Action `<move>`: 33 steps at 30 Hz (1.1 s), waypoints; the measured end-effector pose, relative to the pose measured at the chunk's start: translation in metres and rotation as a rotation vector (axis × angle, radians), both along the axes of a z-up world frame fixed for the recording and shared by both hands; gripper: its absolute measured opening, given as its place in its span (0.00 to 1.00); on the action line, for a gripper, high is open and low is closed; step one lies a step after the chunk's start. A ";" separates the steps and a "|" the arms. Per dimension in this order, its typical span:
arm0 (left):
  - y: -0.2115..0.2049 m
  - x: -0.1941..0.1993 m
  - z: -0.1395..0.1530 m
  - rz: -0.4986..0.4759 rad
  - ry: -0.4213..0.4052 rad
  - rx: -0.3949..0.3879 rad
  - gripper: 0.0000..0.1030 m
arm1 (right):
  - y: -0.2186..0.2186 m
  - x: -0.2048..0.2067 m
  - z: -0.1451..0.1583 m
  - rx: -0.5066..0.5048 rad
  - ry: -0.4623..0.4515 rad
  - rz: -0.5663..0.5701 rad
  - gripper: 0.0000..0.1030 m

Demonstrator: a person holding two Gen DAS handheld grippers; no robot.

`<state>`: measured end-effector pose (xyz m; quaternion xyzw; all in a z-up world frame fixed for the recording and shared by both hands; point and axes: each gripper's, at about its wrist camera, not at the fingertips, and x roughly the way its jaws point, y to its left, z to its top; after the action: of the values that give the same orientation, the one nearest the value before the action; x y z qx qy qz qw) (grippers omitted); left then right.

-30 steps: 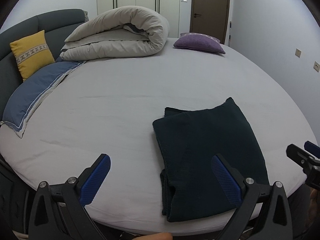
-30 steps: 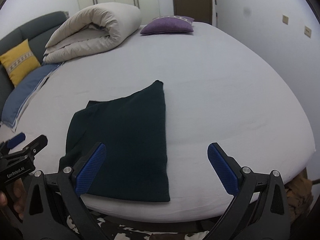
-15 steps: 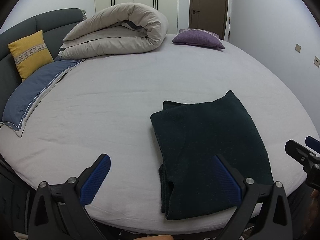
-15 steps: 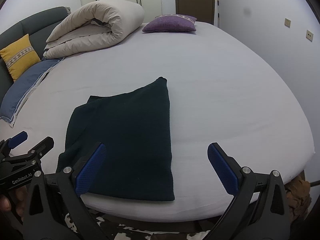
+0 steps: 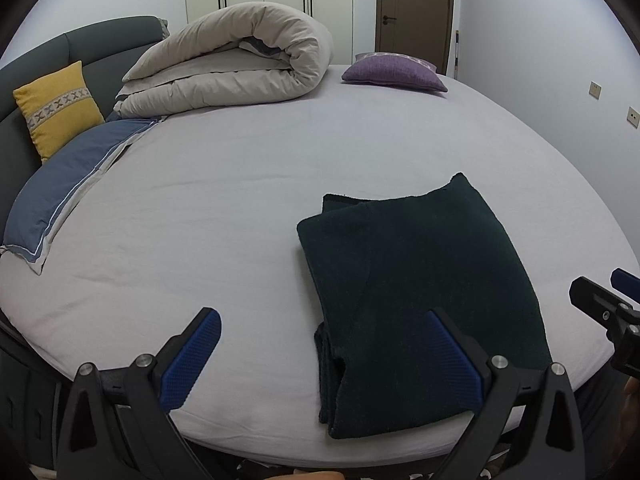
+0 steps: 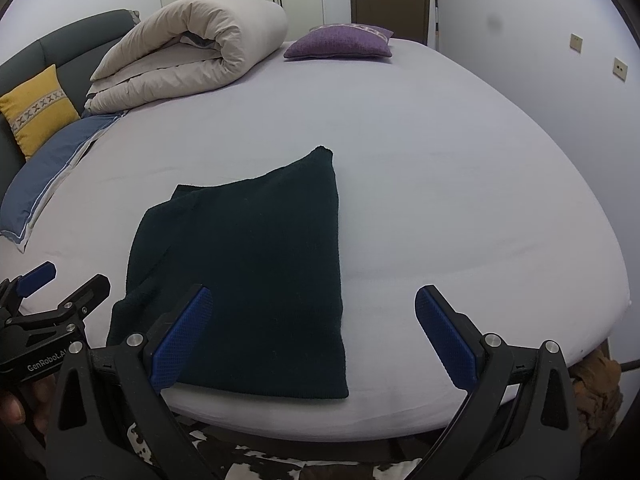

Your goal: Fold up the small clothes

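A dark green knitted garment lies folded flat near the front edge of the white bed; it also shows in the right wrist view. My left gripper is open and empty, above the bed's front edge, its right finger over the garment's near left part. My right gripper is open and empty, its left finger over the garment's near edge. Each gripper shows at the side of the other's view.
A rolled beige duvet lies at the back of the bed, a purple cushion to its right. A blue pillow and a yellow cushion lean by the grey headboard at left. A wall stands at right.
Both grippers have drawn slightly back and up from the bed, both still open. The folded garment has not moved.
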<state>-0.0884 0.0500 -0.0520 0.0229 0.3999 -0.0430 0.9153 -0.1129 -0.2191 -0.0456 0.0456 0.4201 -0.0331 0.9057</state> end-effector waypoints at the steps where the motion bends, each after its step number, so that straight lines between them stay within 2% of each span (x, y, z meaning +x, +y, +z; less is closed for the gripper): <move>1: 0.000 0.001 -0.001 0.000 0.000 0.000 1.00 | -0.001 0.001 0.000 0.000 0.001 0.001 1.00; 33: 0.000 0.001 -0.005 -0.002 0.004 0.001 1.00 | 0.007 0.004 -0.008 -0.005 0.013 0.001 1.00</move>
<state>-0.0874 0.0504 -0.0572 0.0234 0.4016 -0.0438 0.9145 -0.1090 -0.2123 -0.0535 0.0431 0.4259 -0.0340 0.9031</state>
